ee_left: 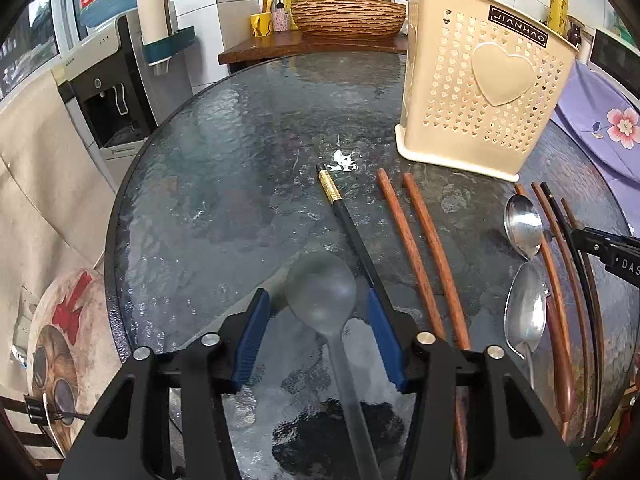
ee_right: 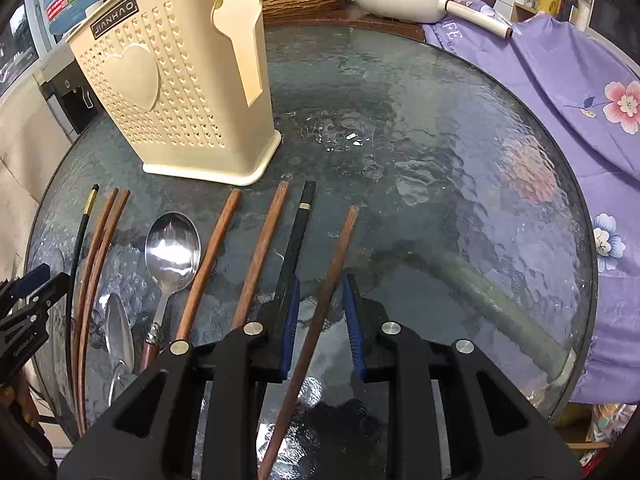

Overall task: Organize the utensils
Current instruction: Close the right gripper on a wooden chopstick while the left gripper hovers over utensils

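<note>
Left wrist view: the left gripper (ee_left: 318, 330) tilts steeply down over the round glass counter (ee_left: 208, 200), its blue pads spread on either side of a translucent grey spoon (ee_left: 322, 294) that lies flat with its bowl pointing away; neither pad touches it. Just right of the spoon lie a black chopstick (ee_left: 352, 232), two wooden chopsticks (ee_left: 420, 240) and two steel spoons (ee_left: 524, 224). The cream utensil holder (ee_left: 484, 84) stands upright beyond them, near the counter's far right. The counter's left half is bare up to its curved edge, with a water dispenser (ee_left: 112, 92) past it.

Right wrist view: the right gripper (ee_right: 320, 320) also points steeply down, its jaws narrowly apart around a wooden chopstick (ee_right: 336, 256) running up between them; whether the pads press on it I cannot tell. The utensil holder (ee_right: 180, 92) stands far left. To the right the glass lies open up to a purple floral cloth (ee_right: 580, 100) at the rim.
</note>
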Demonstrator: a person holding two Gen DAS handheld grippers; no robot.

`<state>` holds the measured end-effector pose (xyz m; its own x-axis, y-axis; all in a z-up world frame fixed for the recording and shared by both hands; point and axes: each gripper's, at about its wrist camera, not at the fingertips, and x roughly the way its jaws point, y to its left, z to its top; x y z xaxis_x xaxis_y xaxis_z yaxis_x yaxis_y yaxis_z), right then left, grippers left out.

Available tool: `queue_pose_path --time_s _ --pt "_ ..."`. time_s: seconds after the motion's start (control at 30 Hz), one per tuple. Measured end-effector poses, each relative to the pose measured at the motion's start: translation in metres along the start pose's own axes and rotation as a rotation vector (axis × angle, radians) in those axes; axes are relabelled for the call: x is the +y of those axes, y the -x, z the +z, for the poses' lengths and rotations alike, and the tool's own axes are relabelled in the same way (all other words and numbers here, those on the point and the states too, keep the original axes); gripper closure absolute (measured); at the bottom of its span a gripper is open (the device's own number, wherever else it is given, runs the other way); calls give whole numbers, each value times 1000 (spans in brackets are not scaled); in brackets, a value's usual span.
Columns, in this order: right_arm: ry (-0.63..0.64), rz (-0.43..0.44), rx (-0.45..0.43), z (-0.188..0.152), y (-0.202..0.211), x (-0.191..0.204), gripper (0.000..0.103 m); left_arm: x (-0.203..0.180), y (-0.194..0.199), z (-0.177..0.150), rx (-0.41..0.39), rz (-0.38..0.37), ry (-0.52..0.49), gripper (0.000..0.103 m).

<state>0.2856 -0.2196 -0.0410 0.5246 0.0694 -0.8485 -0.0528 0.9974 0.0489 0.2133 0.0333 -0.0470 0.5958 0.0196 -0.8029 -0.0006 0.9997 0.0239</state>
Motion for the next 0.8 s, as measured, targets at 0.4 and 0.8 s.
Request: queue_pose_path --time_s 0.4,0.8 --pt "34 -2 13 8 -11 -2 93 -7 -1 3 11 -12 -5 68" --pt "-30 92 -18 23 -16 -22 95 -6 3 16 -28 -74 9 68"
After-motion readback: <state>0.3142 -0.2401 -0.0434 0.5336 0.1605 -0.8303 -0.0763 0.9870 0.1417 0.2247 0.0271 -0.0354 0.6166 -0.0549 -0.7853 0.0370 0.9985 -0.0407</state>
